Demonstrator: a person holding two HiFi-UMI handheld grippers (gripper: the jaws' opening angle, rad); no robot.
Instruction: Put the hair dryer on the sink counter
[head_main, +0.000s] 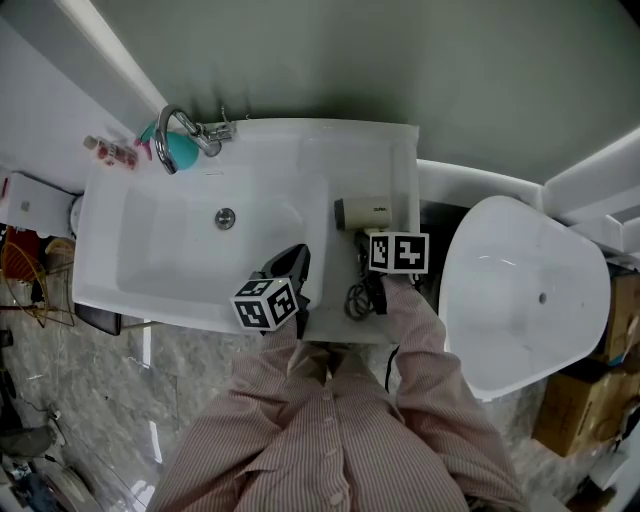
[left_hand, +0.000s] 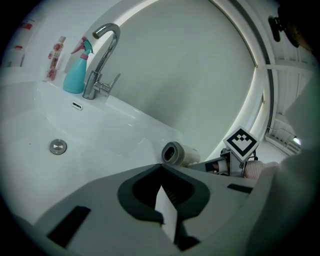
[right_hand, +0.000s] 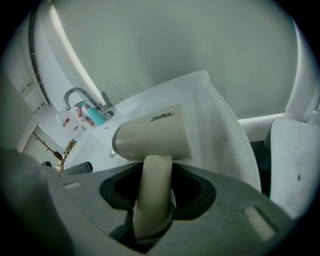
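White sink counter (head_main: 392, 160) forms the work surface, with the flat ledge to the right of the basin (head_main: 170, 262) serving as the placement zone. On that ledge, just right of the basin, lies the hair dryer (head_main: 362, 212), its beige barrel on its side and its open end facing the basin. The right gripper (right_hand: 154, 202) has its jaws clamped on the handle, one on each flank below the barrel joint. The shell is judged to be rigid moulded plastic, fairly light but barrel-heavy, with a smooth finish that can slip or rotate in the pads. The handle is the correct place to take hold, close to the barrel to limit tipping; avoid the open end and the switch area. The dark cord (head_main: 358, 298) is coiled on the ledge at the front right of the basin and is likely to drag on any repositioning. Dark brand lettering on the barrel begins "ZEA"; the remaining characters are not reliably legible. The left gripper (head_main: 298, 258) hovers over the front right edge of the basin, jaws together and carrying nothing. Behind the basin stands the faucet (head_main: 180, 135), with a teal spray bottle (head_main: 182, 152) beside it; print on the small bottles nearby is too small to read.
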